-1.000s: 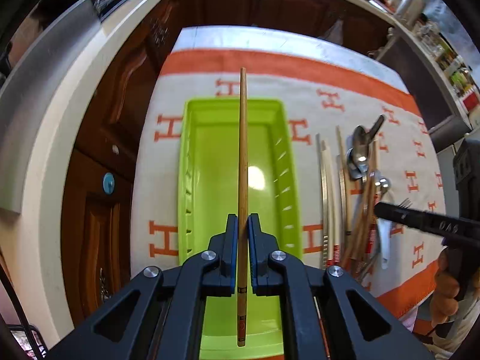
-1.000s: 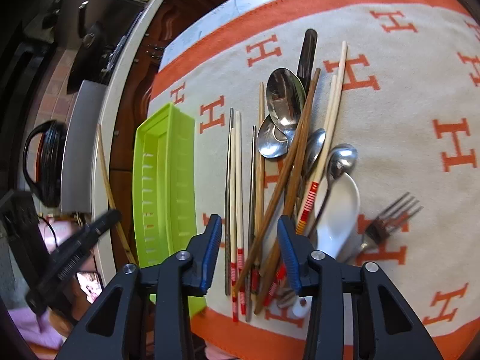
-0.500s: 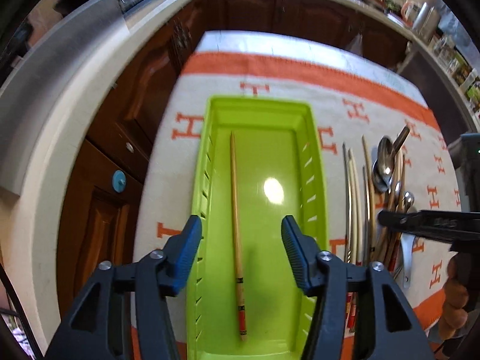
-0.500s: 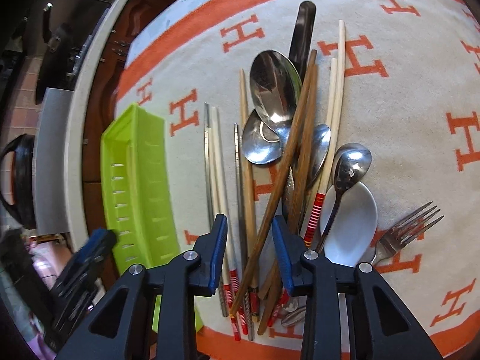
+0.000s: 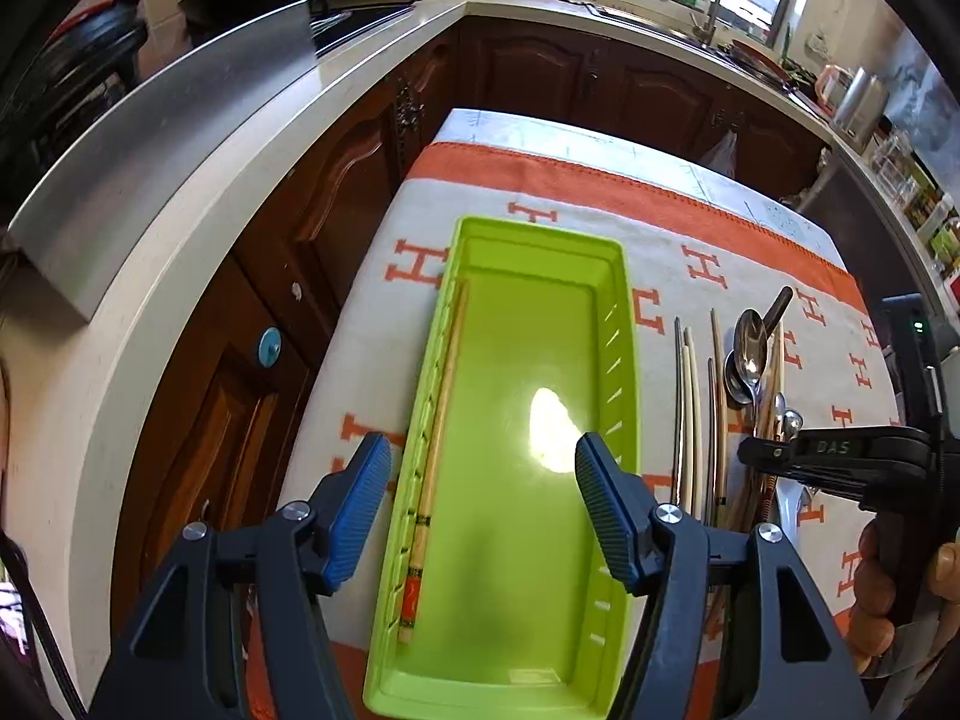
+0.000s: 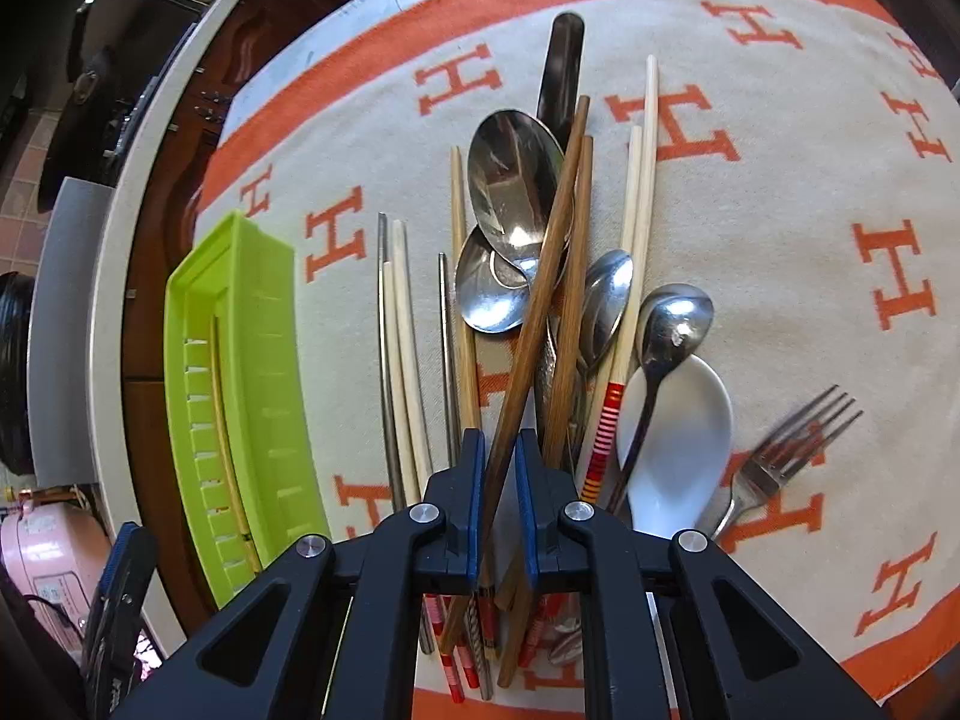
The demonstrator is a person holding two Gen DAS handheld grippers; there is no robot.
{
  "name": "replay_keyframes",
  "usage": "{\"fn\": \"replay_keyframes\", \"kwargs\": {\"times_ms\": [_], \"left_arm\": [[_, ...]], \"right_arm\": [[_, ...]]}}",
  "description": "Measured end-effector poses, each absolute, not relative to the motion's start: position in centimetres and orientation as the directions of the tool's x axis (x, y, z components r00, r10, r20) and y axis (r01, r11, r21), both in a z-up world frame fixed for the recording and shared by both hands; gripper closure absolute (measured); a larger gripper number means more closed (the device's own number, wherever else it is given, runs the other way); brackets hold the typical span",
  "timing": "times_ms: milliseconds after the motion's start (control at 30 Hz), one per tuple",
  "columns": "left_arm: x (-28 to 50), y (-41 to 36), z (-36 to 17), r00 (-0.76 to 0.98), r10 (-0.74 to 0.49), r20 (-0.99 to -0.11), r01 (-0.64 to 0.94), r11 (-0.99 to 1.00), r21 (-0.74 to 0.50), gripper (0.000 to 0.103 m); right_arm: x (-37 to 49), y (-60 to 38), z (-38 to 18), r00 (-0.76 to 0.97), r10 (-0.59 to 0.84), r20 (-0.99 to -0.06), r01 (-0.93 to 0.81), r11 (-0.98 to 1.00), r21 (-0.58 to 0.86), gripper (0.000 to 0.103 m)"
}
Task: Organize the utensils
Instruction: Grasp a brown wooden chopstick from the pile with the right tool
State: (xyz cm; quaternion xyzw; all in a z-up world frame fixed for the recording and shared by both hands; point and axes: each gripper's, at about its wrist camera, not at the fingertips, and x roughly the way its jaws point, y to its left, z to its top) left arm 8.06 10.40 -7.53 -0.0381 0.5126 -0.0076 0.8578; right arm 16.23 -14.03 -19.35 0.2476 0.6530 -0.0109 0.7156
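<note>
- Tray (image 5: 621, 324), lime green plastic with slotted side walls, lies lengthwise on a cream cloth (image 5: 678, 228) patterned with orange letters and an orange border.
- One pale chopstick (image 5: 441, 414) with a red-banded end lies inside the tray, along its left wall, touching nothing else.
- The left gripper (image 5: 483, 504) hangs above the near half of the tray; its jaws have just been opening and now stand wide, with nothing between the blue pads.
- The remaining utensils sit in a loose pile on the cloth just to the right of the tray, apart from it.
- The right gripper (image 6: 497, 492) is down in that pile; its jaws have just been closing and now stand narrow, the pads pinched on a dark brown chopstick (image 6: 540, 276) that slants up across the heap.
- A second brown chopstick (image 6: 573, 294) lies just beside it, crossing it near the gripper.
- Under them rest a large steel spoon (image 6: 510, 174), a smaller one (image 6: 486, 294) and two more steel spoons (image 6: 606, 300) to the right.
- A white ceramic spoon (image 6: 690, 438) lies near the right edge of the pile, with a fork (image 6: 780, 456) just beyond it.
- Pale chopsticks (image 6: 405, 348) and metal ones lie side by side between the pile and the tray.
- A hand (image 5: 882, 588) holds the right gripper's handle at the edge of the left wrist view.
</note>
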Motion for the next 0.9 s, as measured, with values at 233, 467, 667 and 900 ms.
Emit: {"fn": "replay_keyframes", "kwargs": {"times_ms": [233, 467, 667, 900], "left_arm": [[7.1, 11.0, -7.3, 0.487, -0.038, -0.872, -0.043, 0.997, -0.067, 0.031], [6.7, 11.2, -7.0, 0.497, -0.025, -0.867, -0.047, 0.997, -0.056, 0.031], [6.4, 11.6, -6.9, 0.5, -0.012, -0.866, -0.063, 0.997, -0.051, 0.031], [6.4, 12.0, -6.6, 0.51, 0.001, -0.86, -0.073, 0.996, -0.042, 0.03]], "right_arm": [[14.7, -13.9, -16.2, 0.217, 0.304, -0.928, 0.262, 0.897, 0.355, 0.096], [13.6, -13.1, -13.5, 0.254, 0.339, -0.906, 0.214, 0.894, 0.395, 0.096], [12.5, -12.5, -11.0, 0.274, 0.378, -0.884, 0.173, 0.885, 0.432, 0.096], [11.6, -11.5, -7.9, 0.303, 0.42, -0.855, 0.116, 0.875, 0.471, 0.096]]}}
